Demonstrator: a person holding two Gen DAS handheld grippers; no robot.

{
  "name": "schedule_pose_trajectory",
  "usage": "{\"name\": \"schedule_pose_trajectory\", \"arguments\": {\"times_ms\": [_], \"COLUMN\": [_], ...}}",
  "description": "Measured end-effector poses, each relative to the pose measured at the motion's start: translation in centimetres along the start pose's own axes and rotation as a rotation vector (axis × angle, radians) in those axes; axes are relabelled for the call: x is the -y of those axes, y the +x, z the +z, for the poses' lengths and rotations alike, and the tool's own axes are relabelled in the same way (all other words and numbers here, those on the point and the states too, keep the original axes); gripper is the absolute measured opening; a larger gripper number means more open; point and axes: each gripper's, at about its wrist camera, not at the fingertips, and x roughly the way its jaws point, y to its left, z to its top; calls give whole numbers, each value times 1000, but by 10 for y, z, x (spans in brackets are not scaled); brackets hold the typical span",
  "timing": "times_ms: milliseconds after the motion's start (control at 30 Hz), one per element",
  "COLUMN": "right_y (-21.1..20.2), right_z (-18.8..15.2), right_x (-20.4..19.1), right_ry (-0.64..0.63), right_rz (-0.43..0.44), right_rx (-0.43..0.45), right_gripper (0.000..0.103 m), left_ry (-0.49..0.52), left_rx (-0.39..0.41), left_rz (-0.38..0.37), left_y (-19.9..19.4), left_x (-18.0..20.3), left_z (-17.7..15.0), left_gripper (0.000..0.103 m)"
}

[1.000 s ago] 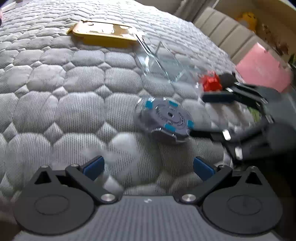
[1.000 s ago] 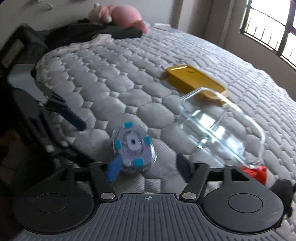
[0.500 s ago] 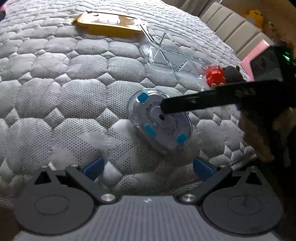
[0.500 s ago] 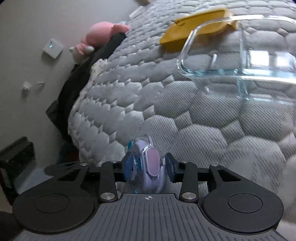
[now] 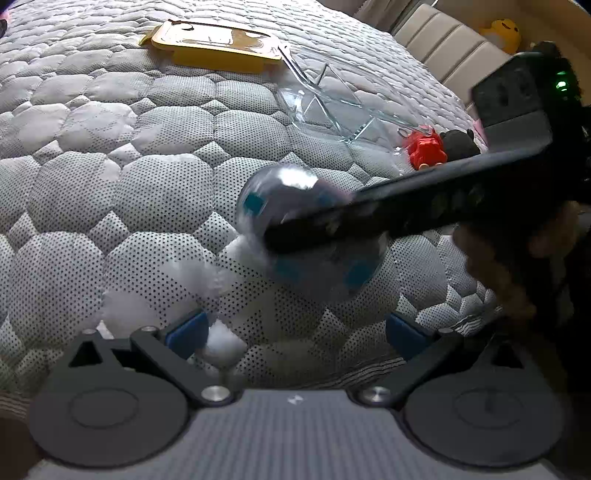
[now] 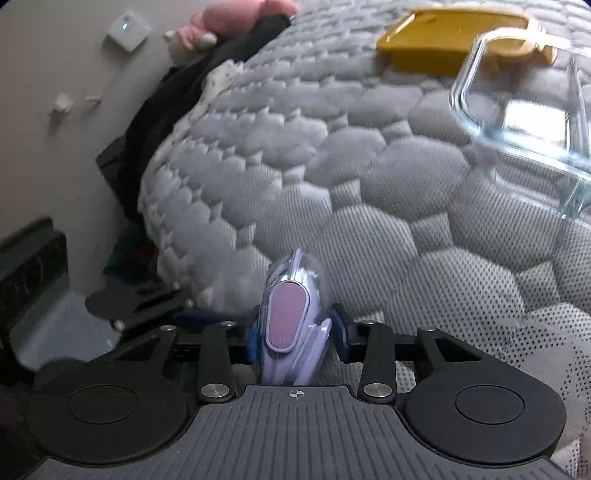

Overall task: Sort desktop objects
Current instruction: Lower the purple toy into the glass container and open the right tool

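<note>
A round lilac and clear gadget (image 6: 286, 325) with blue spots stands edge-on between the blue pads of my right gripper (image 6: 297, 332), which is shut on it just above the quilted bed. In the left wrist view the same gadget (image 5: 258, 199) is blurred, with the right gripper's black finger (image 5: 369, 218) across it and a hand behind. My left gripper (image 5: 295, 328) hangs open near the bed's front edge, short of the gadget, with nothing between its fingers. A clear glass container (image 5: 332, 107) lies beyond, by a yellow lid (image 5: 214, 48).
A small red toy (image 5: 424, 149) and a dark object (image 5: 460, 142) lie by the glass container's (image 6: 524, 122) right end. The yellow lid (image 6: 443, 44) sits farther back. A pink plush (image 6: 236, 14) and dark clothes (image 6: 192, 92) lie at the bed's far end.
The right gripper closed on the round gadget, rolled it up onto its edge and carried it a little toward the near edge. The left gripper stayed where it was, open.
</note>
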Motion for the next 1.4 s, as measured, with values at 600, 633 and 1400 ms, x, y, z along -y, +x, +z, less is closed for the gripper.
{"name": "schedule_pose_trajectory", "arguments": {"times_ms": [600, 633, 1400], "right_y": [-29, -23, -167], "right_z": [114, 115, -61], "right_x": [45, 47, 55], "right_ry": [290, 295, 148], "right_rz": [-568, -579, -772], "right_rx": [209, 187, 522], "right_gripper": [40, 41, 82], "left_ry": [79, 65, 171], "left_rx": [91, 94, 3], "left_rz": [70, 65, 51], "left_y": [33, 32, 62], "left_x": [52, 48, 127], "left_z": [19, 20, 39], "left_gripper": [103, 103, 103]}}
